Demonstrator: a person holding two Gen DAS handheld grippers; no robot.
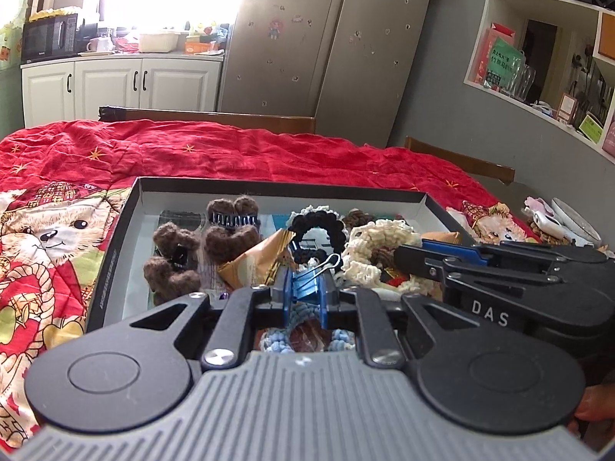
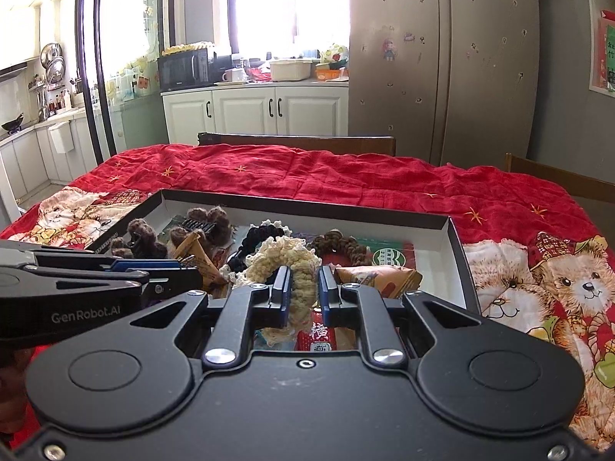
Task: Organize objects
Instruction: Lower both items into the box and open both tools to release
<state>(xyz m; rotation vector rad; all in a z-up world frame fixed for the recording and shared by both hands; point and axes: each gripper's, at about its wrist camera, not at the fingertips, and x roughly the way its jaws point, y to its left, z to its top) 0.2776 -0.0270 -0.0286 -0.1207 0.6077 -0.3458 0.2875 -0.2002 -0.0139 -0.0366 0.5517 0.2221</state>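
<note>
A shallow black box with a white inside (image 1: 111, 253) (image 2: 457, 246) lies on the red bear-print cloth and holds hair clips, scrunchies and snack packets. My left gripper (image 1: 306, 288) is shut on a blue binder clip (image 1: 307, 282) and holds it over the box's near part, above a light blue scrunchie (image 1: 340, 340). My right gripper (image 2: 303, 288) has its fingers either side of a cream crocheted scrunchie (image 2: 286, 255); the jaws stand narrowly apart. Brown fuzzy claw clips (image 1: 230, 226) (image 2: 209, 219) lie at the box's left. A black scrunchie (image 1: 319, 226) is in the middle.
The red cloth (image 1: 238, 153) covers the table behind the box. Wooden chair backs (image 1: 215, 115) (image 2: 300, 142) stand at the far edge. A white dish and small items (image 1: 569, 223) sit at the table's right edge. Orange snack packets (image 2: 374, 276) lie in the box.
</note>
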